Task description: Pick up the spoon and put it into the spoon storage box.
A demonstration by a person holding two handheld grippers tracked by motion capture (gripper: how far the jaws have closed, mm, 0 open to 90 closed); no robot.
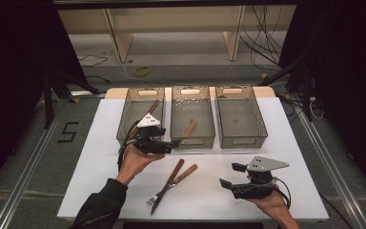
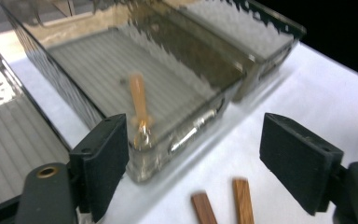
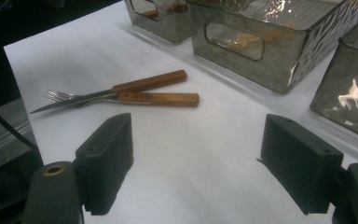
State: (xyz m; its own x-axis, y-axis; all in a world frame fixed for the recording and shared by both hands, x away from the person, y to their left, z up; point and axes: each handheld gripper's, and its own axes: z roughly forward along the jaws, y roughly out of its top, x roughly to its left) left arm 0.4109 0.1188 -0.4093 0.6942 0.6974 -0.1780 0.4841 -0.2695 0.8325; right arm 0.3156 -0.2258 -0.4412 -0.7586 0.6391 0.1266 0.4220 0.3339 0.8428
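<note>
From above, the left claw is hovering released at the near end of the middle clear ribbed plastic bin, where a wooden-handled utensil is lying.

Its own view is showing nothing between the jaws.

The right claw, also released and empty, is facing the wooden-handled knife and fork lying on the white worktop.
</note>
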